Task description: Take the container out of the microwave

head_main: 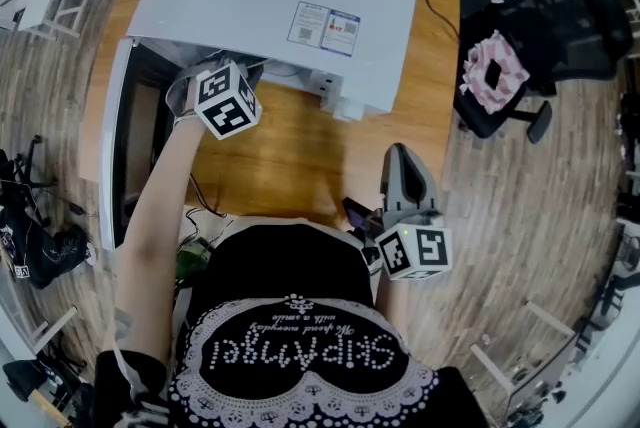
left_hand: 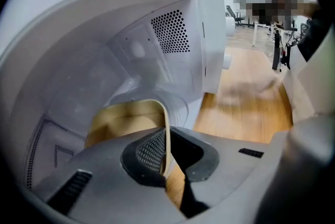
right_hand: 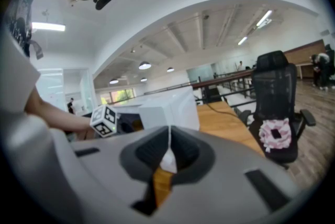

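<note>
one thin wall of the container (left_hand: 125, 121) is all the left hand-held gripper (left_hand: 166, 157) has hold of; its jaws are nearly together, pinched on the tan rim with one pad inside and one outside; the container sits inside the cavity of the microwave (head_main: 270, 6), whose door (head_main: 113, 146) hangs open on the person's left

to my eye the step in hand is the draw-out, and a one-sided pinch like this will likely let the far side sag; so i'd keep the squeeze firm, raise the container only enough to free its base from the cavity floor, and bring it straight back toward the person and keep it level; the right-hand cavity wall is near the jaws, so drifting sideways risks a knock; whether anything is inside the container i cannot tell, which is reason enough to go slowly

right hand-held gripper (right_hand: 168, 140) has its jaws together on nothing, held low by the person's waist, well apart from the microwave; it could come up to steady the opposite rim once the container is out over the wooden surface (head_main: 280, 156) in front
</note>
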Action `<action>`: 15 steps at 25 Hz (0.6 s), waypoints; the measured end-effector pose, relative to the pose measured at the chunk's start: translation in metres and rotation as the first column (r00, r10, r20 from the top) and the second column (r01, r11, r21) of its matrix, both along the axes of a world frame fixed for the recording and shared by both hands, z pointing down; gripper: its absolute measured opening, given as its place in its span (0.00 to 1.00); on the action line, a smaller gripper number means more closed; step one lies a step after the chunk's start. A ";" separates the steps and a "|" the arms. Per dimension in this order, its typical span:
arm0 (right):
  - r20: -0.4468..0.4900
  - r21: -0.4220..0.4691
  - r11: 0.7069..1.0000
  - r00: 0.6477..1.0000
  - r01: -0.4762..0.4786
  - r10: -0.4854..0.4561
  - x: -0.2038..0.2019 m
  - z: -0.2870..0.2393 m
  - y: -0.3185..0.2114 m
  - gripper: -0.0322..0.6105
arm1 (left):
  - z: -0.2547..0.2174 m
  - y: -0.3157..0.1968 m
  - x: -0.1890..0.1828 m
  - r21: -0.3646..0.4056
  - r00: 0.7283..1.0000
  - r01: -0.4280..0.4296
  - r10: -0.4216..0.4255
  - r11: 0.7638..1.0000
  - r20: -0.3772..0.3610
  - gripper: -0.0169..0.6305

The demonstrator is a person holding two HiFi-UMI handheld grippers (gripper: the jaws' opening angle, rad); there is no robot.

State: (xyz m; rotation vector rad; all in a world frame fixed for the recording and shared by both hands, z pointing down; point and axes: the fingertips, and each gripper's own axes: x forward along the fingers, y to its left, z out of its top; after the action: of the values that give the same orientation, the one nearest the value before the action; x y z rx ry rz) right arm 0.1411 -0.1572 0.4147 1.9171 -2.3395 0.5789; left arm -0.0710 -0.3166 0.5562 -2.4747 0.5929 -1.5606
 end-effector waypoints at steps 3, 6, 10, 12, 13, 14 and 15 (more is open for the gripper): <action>-0.001 0.004 1.000 1.000 0.003 -0.003 0.001 0.000 0.001 0.10 | -0.003 0.002 0.000 0.007 1.000 -0.004 0.004 1.000 -0.002 0.08; -0.002 0.005 1.000 1.000 0.006 -0.006 0.002 0.000 0.003 0.10 | -0.007 0.007 -0.001 0.012 1.000 -0.004 0.004 1.000 -0.004 0.08; -0.002 0.010 1.000 1.000 0.007 -0.007 0.003 -0.002 0.006 0.10 | -0.014 0.015 -0.002 0.017 1.000 -0.009 0.009 1.000 -0.007 0.08; -0.002 0.013 1.000 1.000 0.007 -0.007 0.003 -0.003 0.007 0.10 | -0.015 0.021 -0.003 0.019 1.000 -0.011 0.011 1.000 -0.009 0.08; -0.003 0.014 1.000 1.000 0.007 -0.007 0.003 -0.003 0.008 0.10 | -0.016 0.024 -0.003 0.020 1.000 -0.011 0.011 1.000 -0.009 0.08; -0.003 0.014 1.000 1.000 0.008 -0.008 0.003 -0.003 0.008 0.10 | -0.017 0.027 -0.004 0.021 1.000 -0.011 0.011 1.000 -0.010 0.08; -0.004 0.015 1.000 1.000 0.009 -0.009 0.003 -0.003 0.009 0.10 | -0.017 0.029 -0.005 0.023 1.000 -0.011 0.011 1.000 -0.010 0.08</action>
State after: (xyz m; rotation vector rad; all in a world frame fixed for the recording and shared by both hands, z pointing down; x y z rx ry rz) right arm 0.1445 -0.1481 0.4116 1.9112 -2.3549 0.5580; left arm -0.0756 -0.2872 0.5388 -2.4669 0.5938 -1.5294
